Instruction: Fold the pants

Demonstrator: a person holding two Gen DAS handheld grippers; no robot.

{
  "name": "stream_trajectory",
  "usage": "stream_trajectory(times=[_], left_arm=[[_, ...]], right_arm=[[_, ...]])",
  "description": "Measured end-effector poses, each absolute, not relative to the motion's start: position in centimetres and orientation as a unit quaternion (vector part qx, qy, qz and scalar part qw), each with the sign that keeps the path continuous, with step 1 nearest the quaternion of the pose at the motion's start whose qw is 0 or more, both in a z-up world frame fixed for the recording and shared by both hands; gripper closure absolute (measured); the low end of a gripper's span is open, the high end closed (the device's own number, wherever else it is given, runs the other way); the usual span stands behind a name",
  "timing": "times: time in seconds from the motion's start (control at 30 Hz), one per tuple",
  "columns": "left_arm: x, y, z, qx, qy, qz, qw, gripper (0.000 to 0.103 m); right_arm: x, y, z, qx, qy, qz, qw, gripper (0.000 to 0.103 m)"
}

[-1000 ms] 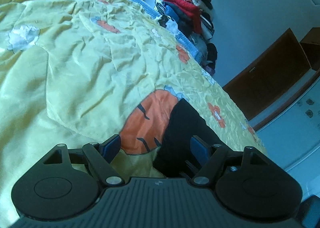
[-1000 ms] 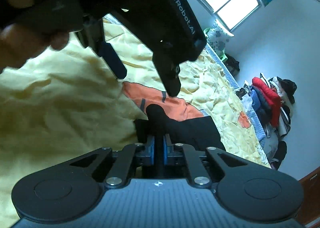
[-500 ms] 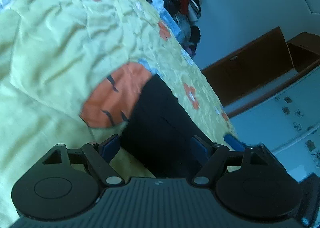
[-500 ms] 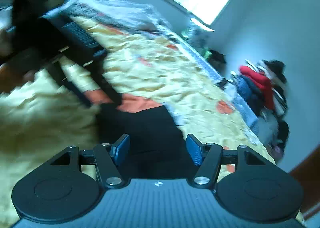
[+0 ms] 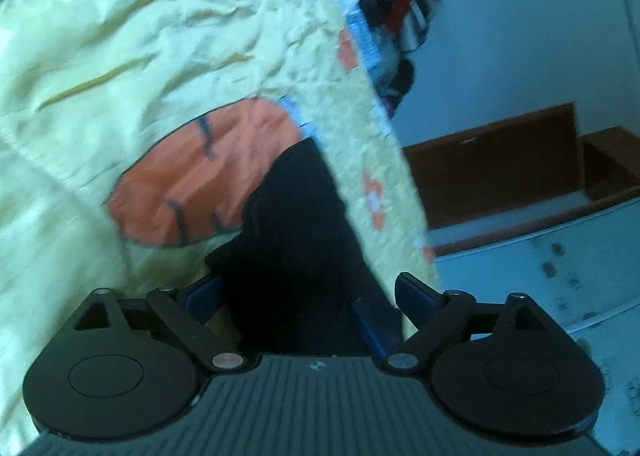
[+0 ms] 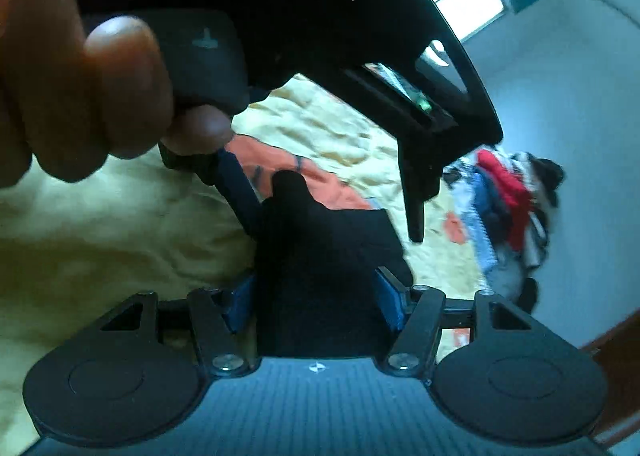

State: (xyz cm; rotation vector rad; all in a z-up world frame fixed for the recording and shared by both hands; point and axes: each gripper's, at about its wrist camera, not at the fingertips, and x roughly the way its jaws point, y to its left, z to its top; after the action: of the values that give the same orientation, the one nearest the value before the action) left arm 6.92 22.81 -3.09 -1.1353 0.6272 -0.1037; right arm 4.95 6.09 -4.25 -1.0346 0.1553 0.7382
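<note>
Both the left gripper (image 5: 308, 296) and right gripper (image 6: 316, 296) stand spread, pinching nothing, the left having just widened. The black pants (image 5: 296, 240) lie loose between their jaws near the yellow bedspread's (image 5: 120, 56) edge. The fold could slump or slide off that edge if a gripper drags it.

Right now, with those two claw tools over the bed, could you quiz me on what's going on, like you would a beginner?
1. True or false: the right gripper is clamped tight on the pants.
2. What colour is the patch on the yellow bedspread that the pants partly cover?
3. Pick one. The clothes pile is: A) on the bedspread, B) past the bed's far edge by the wall, C) in the left gripper.

Key
1. False: its jaws stand apart, having just opened, with the pants between them.
2. Orange.
3. B.
</note>
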Motion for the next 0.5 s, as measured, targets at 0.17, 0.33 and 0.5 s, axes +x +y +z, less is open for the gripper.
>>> stream_trajectory(times=[0.17, 0.33, 0.5], left_arm=[[7.8, 22.6, -2.1, -0.522, 0.272, -0.072, 0.805, 0.018], [7.8, 22.9, -2.1, -0.518, 0.272, -0.07, 0.808, 0.018], [7.1, 24.1, -1.8, -0.476, 0.283, -0.049, 0.831, 0.013]], right_arm=[[5.2, 6.5, -4.8, -0.483, 0.072, 0.34, 0.803, 0.041], [5.6, 7.8, -5.1, -0.501, 0.055, 0.339, 0.794, 0.053], [6.8, 7.4, -5.4, -0.477, 0.076, 0.349, 0.803, 0.081]])
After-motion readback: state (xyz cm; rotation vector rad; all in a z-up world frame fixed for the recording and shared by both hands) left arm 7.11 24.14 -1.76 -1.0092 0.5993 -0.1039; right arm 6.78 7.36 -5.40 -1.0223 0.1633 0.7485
